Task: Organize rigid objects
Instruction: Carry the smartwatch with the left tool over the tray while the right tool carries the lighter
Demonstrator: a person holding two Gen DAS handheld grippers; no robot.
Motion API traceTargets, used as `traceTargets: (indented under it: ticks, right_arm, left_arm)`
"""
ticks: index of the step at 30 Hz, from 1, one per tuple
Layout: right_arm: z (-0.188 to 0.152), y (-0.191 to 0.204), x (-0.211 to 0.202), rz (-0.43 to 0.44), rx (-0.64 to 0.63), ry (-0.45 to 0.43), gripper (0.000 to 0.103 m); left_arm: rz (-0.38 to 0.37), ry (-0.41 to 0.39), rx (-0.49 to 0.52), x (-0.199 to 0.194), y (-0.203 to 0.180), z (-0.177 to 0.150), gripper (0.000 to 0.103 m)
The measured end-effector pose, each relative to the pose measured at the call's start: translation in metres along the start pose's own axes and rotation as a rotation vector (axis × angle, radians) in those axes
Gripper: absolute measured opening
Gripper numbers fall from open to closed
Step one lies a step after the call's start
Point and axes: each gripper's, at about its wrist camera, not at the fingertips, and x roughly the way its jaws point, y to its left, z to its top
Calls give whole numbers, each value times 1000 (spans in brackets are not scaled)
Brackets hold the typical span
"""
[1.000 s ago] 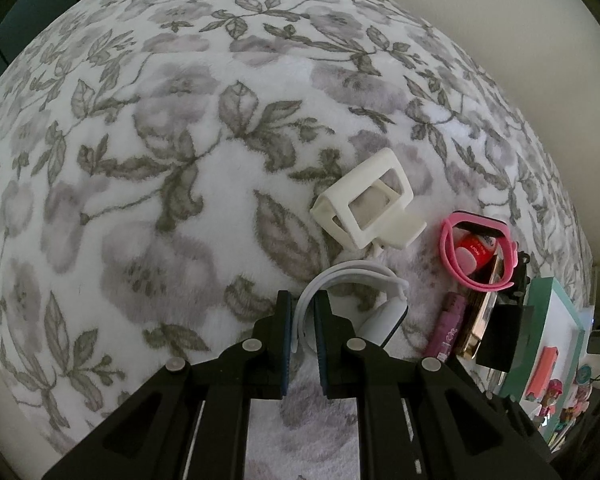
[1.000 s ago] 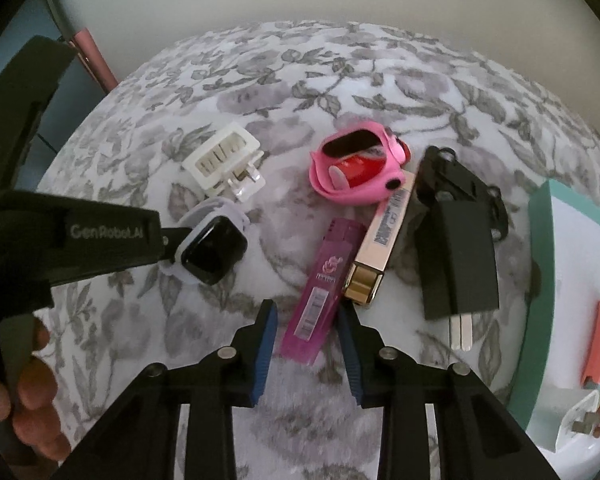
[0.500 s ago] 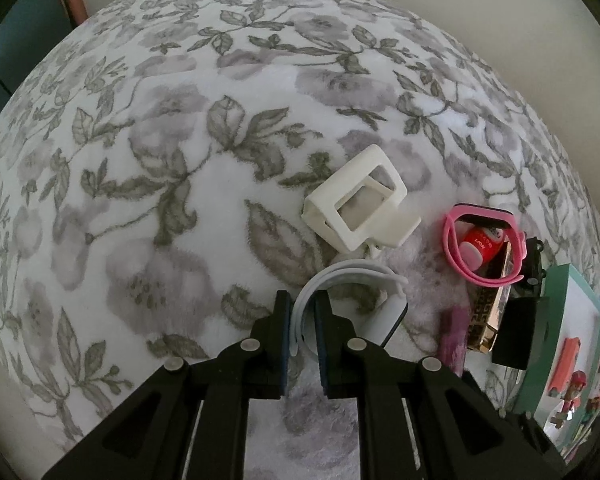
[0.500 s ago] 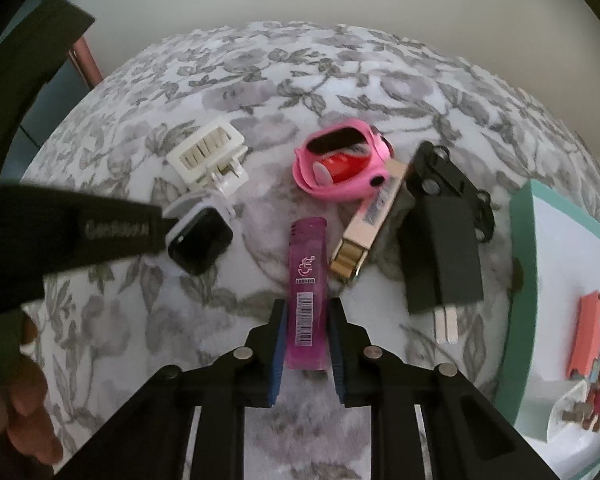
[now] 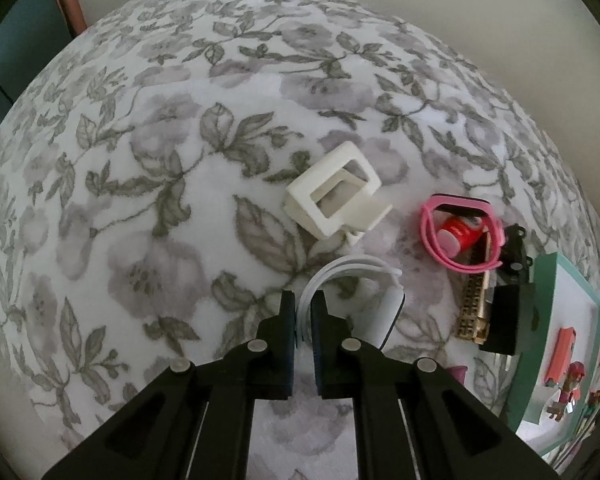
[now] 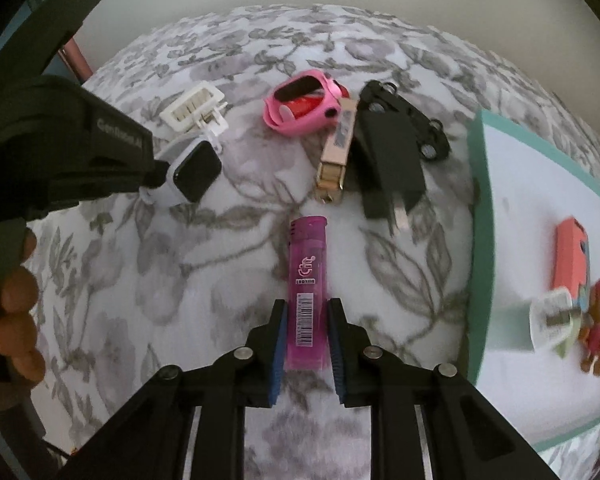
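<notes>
Pinching the purple lighter (image 6: 307, 292) lengthwise, the right claw (image 6: 307, 320) holds it; left claw (image 5: 304, 312) clamps the white watch strap (image 5: 352, 274).

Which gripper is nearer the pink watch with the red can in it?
Left, probably, though it's close. The left gripper, shut on the white smartwatch's band, sits beside the pink watch. The right gripper, shut on the purple lighter, is nearer the camera.

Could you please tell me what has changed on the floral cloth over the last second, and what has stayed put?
The right gripper closed its jaws on the purple lighter, which it only straddled before, and drew it straight and clear of the gold tube. The left gripper kept its hold on the white watch by the strap. The pink watch, black charger and white frame stayed in place.
</notes>
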Motion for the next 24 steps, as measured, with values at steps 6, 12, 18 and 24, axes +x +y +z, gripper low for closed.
traceTargets:
  ticks: [6,12,18,24]
  right_arm:
    - [-7,-29,-25,56,104,-41,20]
    - [-8,-51,-65,68,131,-131,20]
    - [-3,-66,-93,58,140,-203,20]
    - [-1,-90,-116,58,203,-257,21]
  left_arm:
    - [-1,-71,32,-35,-24,-5,7]
    - [-21,-149,60,-68,-41,-8,7]
    - [-71,-201,98,-93,-65,-15,7]
    - [-147,-218,152,-108,-94,-28,8]
